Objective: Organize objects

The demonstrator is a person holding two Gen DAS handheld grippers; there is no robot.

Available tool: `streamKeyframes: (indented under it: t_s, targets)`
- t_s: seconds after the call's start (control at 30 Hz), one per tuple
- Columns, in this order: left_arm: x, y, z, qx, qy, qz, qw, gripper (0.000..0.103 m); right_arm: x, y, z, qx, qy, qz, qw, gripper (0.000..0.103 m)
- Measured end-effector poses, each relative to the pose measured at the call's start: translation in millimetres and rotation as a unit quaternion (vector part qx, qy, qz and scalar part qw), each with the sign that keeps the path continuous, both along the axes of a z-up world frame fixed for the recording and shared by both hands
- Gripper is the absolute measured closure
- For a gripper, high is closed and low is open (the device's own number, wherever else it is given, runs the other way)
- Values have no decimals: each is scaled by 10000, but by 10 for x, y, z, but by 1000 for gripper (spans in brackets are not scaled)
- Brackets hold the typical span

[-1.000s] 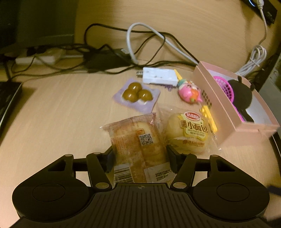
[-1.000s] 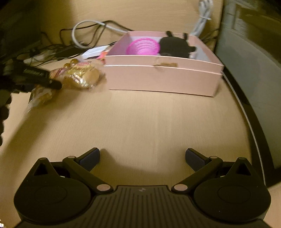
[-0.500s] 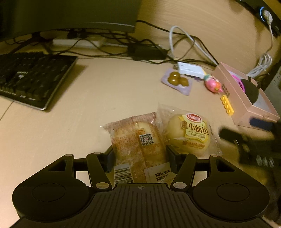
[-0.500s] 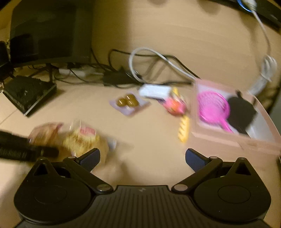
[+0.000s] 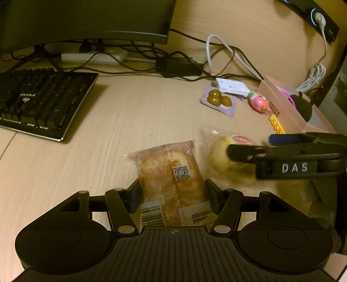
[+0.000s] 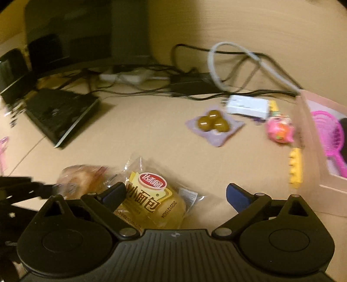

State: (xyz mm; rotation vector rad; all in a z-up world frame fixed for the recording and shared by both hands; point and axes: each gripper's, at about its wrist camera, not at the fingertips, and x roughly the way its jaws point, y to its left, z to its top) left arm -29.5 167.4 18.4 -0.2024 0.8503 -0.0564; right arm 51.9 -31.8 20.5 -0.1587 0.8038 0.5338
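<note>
L: my left gripper clamped on the brown clear-wrapped bread loaf, near desk centre | R: right gripper spread wide around the yellow-labelled round bun packet | feel: light, squashy, slick film; I'd pinch across the middle gently

Pale wood-grain desk under dim, warm yellowish light, backed by a wall panel of like tone. A dark monitor stands at the rear left above a black keyboard. A white power strip and tangled black and white cables lie along the desk's back edge.
</note>
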Motion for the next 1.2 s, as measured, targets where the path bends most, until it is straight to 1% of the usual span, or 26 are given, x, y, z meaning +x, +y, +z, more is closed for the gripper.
streamKeyframes:
  t_s: [0.07, 0.1, 0.17, 0.23, 0.3, 0.37, 0.5, 0.53, 0.6, 0.63, 0.7, 0.73, 0.77, 0.83, 0.9, 0.93, 0.97, 1.03, 1.07, 1.1, 1.17, 1.2]
  targets:
    - [5, 28, -1, -83, -12, 12, 10000, 38, -22, -87, 29, -133, -107, -43, 9998, 4]
    - [10, 35, -1, -108, -15, 17, 9999, 38, -35, -138, 47, -122, -116, -9, 9999, 4]
    - [22, 48, -2, -143, -19, 27, 9999, 38, -69, -215, 77, -45, -92, 196, 9998, 4]
    - [32, 67, 1, -194, -12, 44, 9998, 38, -110, -224, 82, -149, -154, 506, 9985, 2]
    - [42, 113, -2, -280, -8, 106, 9996, 38, -124, -164, 62, -368, -306, 781, 9958, 2]
    - [47, 161, -4, -294, -5, 223, 9993, 38, -90, -76, 6, -577, -369, 1014, 9925, 1]
    - [54, 247, -1, -183, 39, 368, 9991, 38, -4, 90, -103, -718, -483, 1250, 9884, 0]
    - [52, 260, 0, -153, 55, 399, 9991, 38, 19, 131, -130, -723, -418, 1319, 9877, 0]
    - [41, 278, 5, -116, 76, 477, 9988, 38, 17, 168, -156, -683, -127, 1370, 9881, 0]
    - [35, 287, 6, -107, 83, 491, 9987, 38, 6, 164, -153, -589, 59, 1377, 9887, 0]
    - [17, 291, 6, -81, 83, 524, 9986, 38, -78, 103, -98, -234, 411, 1465, 9881, 0]
    - [5, 293, 6, -75, 73, 545, 9985, 38, -123, 67, -66, -77, 522, 1537, 9867, 0]
    - [-3, 295, 5, -66, 66, 565, 9984, 39, -180, 46, -28, 15, 529, 1606, 9856, 0]
    - [-15, 290, 2, -53, 35, 584, 9983, 39, -255, 71, 26, -100, 275, 1649, 9859, 0]
    - [-20, 271, 1, -5, 17, 603, 9982, 38, -251, 138, 17, -371, -117, 1593, 9865, 0]
    - [-19, 261, 1, 31, 10, 603, 9982, 38, -215, 174, -6, -490, -244, 1535, 9866, 0]
    - [-19, 247, 0, 72, 6, 600, 9982, 38, -157, 203, -40, -548, -267, 1485, 9870, 0]
    - [-27, 229, -4, 122, -21, 605, 9981, 38, -67, 261, -107, -530, -173, 1461, 9877, 0]
    - [-35, 221, -9, 142, -51, 614, 9980, 38, -50, 291, -135, -514, -124, 1462, 9878, 1]
    - [-44, 216, -15, 161, -88, 619, 9979, 38, -52, 311, -152, -515, -88, 1464, 9879, 14]
    - [-73, 206, -34, 163, -208, 651, 9975, 37, -94, 313, -121, -437, -46, 1422, 9889, 31]
    - [-88, 205, -41, 152, -255, 670, 9973, 37, -115, 305, -100, -432, -17, 1416, 9890, 44]
